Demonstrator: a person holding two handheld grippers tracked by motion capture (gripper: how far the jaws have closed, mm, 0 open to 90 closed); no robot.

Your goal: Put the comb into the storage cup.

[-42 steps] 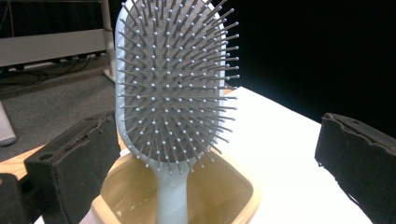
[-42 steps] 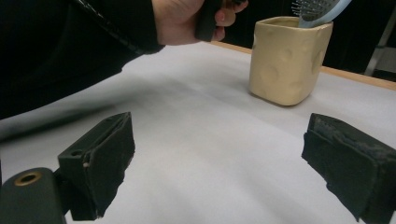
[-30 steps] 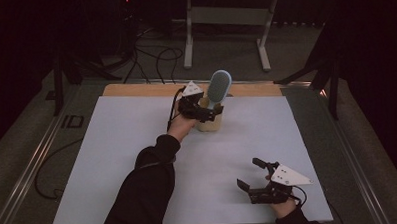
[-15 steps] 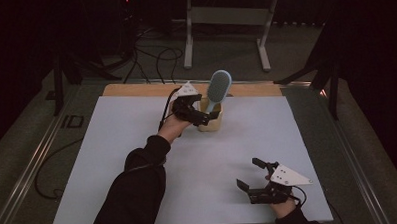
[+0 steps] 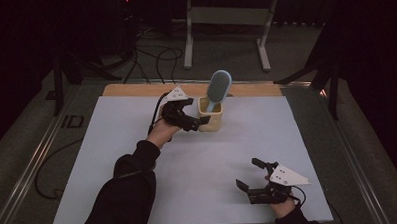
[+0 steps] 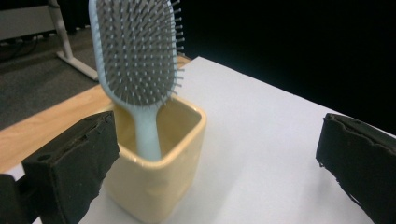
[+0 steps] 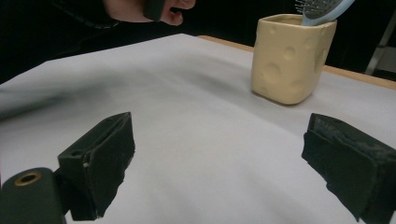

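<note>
A pale blue hairbrush (image 5: pixel 218 87) stands handle-down in a cream square cup (image 5: pixel 211 120) near the table's far edge. My left gripper (image 5: pixel 194 114) is open just left of the cup, with nothing between its jaws. In the left gripper view the cup (image 6: pixel 159 172) and the brush (image 6: pixel 135 51) sit close ahead, toward the left jaw of that gripper (image 6: pixel 219 135). My right gripper (image 5: pixel 249 174) rests open and empty near the front right of the table. The right gripper view has the cup (image 7: pixel 292 58) far ahead beyond that open gripper (image 7: pixel 219 140).
A white sheet (image 5: pixel 138 159) covers the table, with a wooden strip (image 5: pixel 135 89) along its far edge. Cables and a metal stand (image 5: pixel 226 21) lie on the dark floor beyond. The person's left hand (image 7: pixel 144 9) appears at the top of the right gripper view.
My left gripper has drawn back from the cup, to the left and a little toward the person. The brush stays standing in the cup. The right gripper has not moved.
</note>
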